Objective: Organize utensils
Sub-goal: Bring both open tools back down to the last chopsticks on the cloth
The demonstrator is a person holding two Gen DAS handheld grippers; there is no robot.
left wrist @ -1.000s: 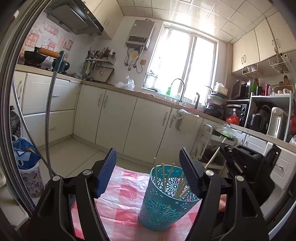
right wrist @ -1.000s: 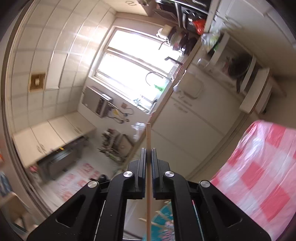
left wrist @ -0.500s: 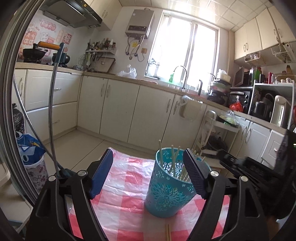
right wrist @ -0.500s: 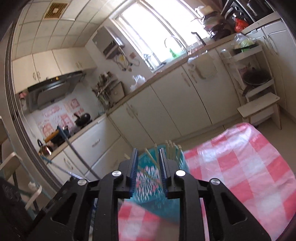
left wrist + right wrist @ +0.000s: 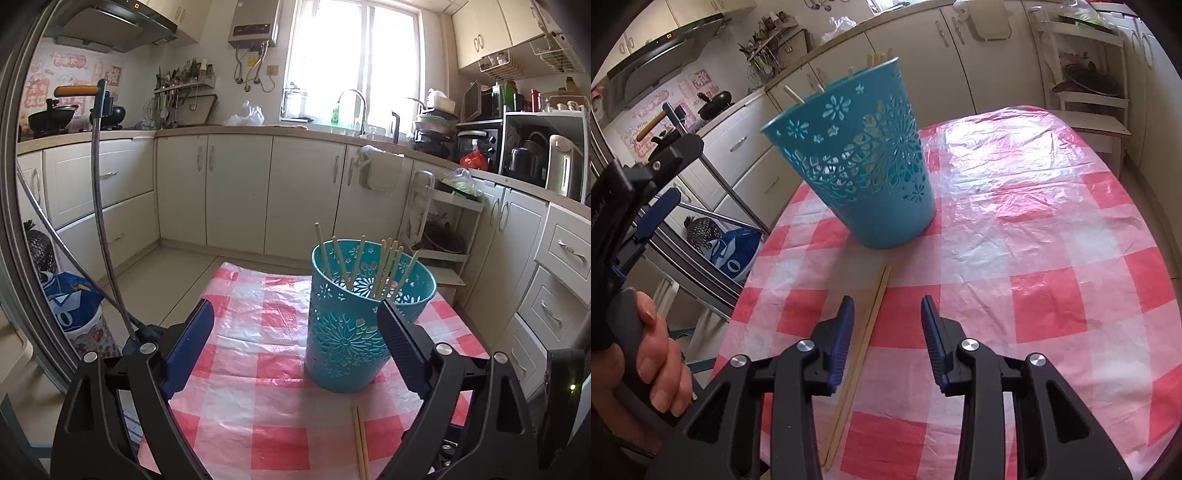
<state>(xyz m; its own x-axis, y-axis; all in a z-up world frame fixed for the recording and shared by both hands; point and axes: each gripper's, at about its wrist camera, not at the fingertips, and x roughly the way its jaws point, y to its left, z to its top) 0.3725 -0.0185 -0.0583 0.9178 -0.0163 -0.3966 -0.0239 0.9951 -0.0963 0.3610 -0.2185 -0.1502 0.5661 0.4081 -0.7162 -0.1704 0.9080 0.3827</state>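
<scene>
**Inspector:** Report the scene, largest item first.

**Operator:** The table under its red-checked cloth [image 5: 1015,229] lies ahead of and beneath both grippers. On it, ahead of my right gripper [image 5: 888,332], stands the teal perforated holder [image 5: 864,173], upright, with about a dozen chopsticks [image 5: 384,269] standing in it. My left gripper [image 5: 295,343] has that holder just ahead, off toward its right finger.

**Inspector:** Gripper states?

**Operator:** The left jaws stand wide and have just been opening; nothing is between them and neither pad touches the holder. The right jaws are partly apart, also just opening, and empty.

**Inspector:** What remains?

**Operator:** One loose pair of chopsticks [image 5: 860,343] lies flat on the cloth, running beneath the right gripper's left finger toward the holder's base without reaching it. I judge the job nearly finished: most sticks are stowed and this pair is left. I see no other utensils on the cloth.
</scene>
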